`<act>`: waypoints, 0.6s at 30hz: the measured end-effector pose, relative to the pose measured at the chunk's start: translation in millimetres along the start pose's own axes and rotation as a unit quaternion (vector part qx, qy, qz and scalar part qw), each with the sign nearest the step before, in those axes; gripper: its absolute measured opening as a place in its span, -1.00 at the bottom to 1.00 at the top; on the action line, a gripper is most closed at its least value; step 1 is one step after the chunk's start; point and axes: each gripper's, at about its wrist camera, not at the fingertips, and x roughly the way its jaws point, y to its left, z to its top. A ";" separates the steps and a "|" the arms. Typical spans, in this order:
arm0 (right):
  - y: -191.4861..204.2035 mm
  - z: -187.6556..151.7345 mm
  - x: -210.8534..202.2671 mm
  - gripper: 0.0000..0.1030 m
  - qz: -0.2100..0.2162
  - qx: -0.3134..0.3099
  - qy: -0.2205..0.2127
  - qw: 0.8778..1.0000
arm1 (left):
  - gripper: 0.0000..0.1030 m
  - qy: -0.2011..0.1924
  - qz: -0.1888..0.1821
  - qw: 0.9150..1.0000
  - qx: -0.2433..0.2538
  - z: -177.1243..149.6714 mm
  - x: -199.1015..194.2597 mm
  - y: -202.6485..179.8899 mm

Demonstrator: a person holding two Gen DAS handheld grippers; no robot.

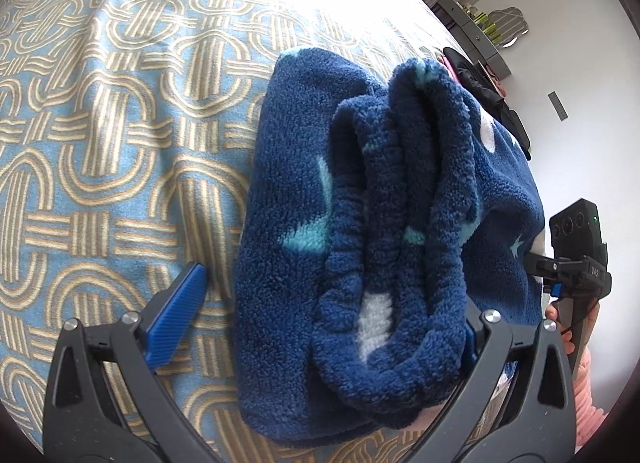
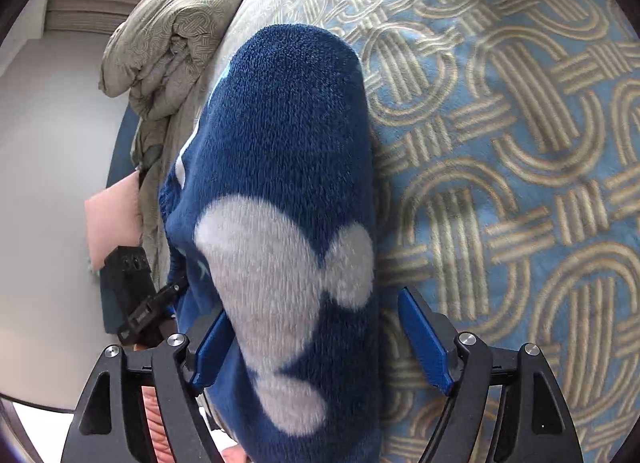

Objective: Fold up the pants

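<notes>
Two grippers, both spread: left gripper [image 1: 320,327] and right gripper [image 2: 320,343] straddle the folded pants [image 1: 360,203]; withdraw toward six o'clock without snagging fleece.

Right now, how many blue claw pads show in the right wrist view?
2. One ribbed blue pad sits left, against the folded navy fleece pants; the other blue pad stands right over the blue-and-tan patterned bedspread. None look hidden.

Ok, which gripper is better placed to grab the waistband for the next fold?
Left, probably: the left gripper straddles the gathered waistband of the pants; the right gripper spans the smooth side.
</notes>
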 end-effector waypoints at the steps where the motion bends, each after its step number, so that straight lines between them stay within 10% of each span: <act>1: 2.0 2.1 4.5 0.61 -0.002 0.000 0.001 1.000 | 1.00 0.000 -0.001 1.000 0.001 0.1 0.4 0.1; 18: 18.7 4.4 20.7 0.69 -0.031 -0.004 -0.020 0.999 | 0.99 -0.026 -0.015 0.999 0.034 12.4 10.1 -4.7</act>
